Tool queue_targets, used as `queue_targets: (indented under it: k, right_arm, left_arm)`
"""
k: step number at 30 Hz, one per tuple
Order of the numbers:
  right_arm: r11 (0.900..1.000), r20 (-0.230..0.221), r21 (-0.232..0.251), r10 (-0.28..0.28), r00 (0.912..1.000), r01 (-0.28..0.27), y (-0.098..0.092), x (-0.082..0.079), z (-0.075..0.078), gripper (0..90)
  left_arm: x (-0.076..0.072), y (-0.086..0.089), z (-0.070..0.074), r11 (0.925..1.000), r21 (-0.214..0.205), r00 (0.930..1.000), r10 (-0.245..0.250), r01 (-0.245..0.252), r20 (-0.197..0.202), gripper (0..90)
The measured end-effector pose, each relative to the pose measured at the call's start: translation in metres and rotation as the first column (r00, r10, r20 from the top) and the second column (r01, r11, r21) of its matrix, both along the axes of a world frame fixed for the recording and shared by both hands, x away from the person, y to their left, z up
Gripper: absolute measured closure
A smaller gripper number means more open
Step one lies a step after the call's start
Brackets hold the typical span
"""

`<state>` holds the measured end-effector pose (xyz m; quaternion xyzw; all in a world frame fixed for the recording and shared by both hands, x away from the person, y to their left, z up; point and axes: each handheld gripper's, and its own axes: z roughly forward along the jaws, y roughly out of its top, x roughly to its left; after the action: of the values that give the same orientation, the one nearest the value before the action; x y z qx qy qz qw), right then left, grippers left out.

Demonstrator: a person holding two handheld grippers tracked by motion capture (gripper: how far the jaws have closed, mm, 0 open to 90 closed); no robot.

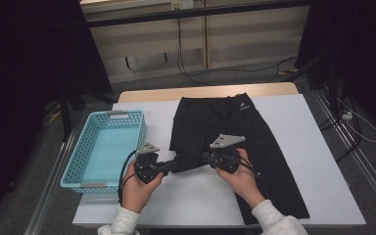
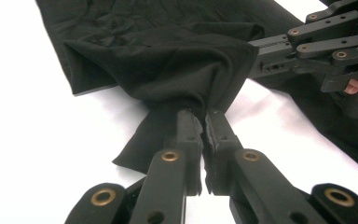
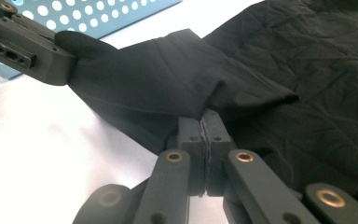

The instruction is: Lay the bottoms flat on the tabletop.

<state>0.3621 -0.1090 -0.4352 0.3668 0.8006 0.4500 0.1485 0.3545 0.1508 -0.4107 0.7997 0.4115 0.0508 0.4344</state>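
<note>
A black garment (image 1: 215, 122) with a small white logo lies spread on the white table top (image 1: 303, 142). Its near left corner is lifted and bunched between my two grippers. My left gripper (image 1: 180, 164) points right and is shut on a fold of the cloth (image 2: 168, 51), with the jaws (image 2: 203, 114) pressed together over it. From the opposite side my right gripper (image 1: 200, 158) points left, shut on the same flap (image 3: 168, 74) a short way along; its fingertips (image 3: 204, 116) pinch the hem. Each gripper view also shows the other gripper, the right gripper (image 2: 256, 60) and the left gripper (image 3: 63, 60).
A light blue perforated basket (image 1: 78, 152) stands with nothing in it at the table's left edge, close to my left hand; its wall (image 3: 98, 18) appears behind the left gripper. Bare white table lies in front of and to the right of the garment. Cables run over the floor beyond.
</note>
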Motion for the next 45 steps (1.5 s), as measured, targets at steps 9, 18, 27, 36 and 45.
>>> queue_targets:
  k: [9,18,27,36,45]
  right_arm:
    - [0.9997,-0.004,-0.021,0.014,0.9999,-0.014,0.005,0.006,-0.002,88.9]
    - [0.9980,-0.036,-0.055,0.030,0.9989,-0.032,0.019,0.020,-0.015,81.4]
    - [0.9954,-0.066,-0.095,-0.017,0.9977,0.010,0.009,0.007,-0.016,56.1]
    - [0.9953,-0.091,-0.094,0.014,0.9958,-0.023,0.010,0.001,-0.022,65.2]
    - [0.9928,-0.082,-0.119,-0.014,0.9965,0.004,0.016,0.007,-0.029,84.8]
  left_arm:
    - [0.003,0.002,-0.002,0.9999,-0.001,0.9999,0.014,-0.014,-0.001,87.3]
    - [0.007,0.003,-0.004,0.9993,-0.003,0.9991,0.038,-0.038,-0.017,89.2]
    - [0.013,0.002,-0.005,0.9974,0.021,0.9976,0.069,-0.069,-0.005,89.3]
    - [0.017,0.003,-0.006,0.9967,0.016,0.9967,0.080,-0.079,-0.018,89.3]
    - [0.018,0.003,-0.004,0.9968,0.004,0.9963,0.080,-0.080,-0.032,89.3]
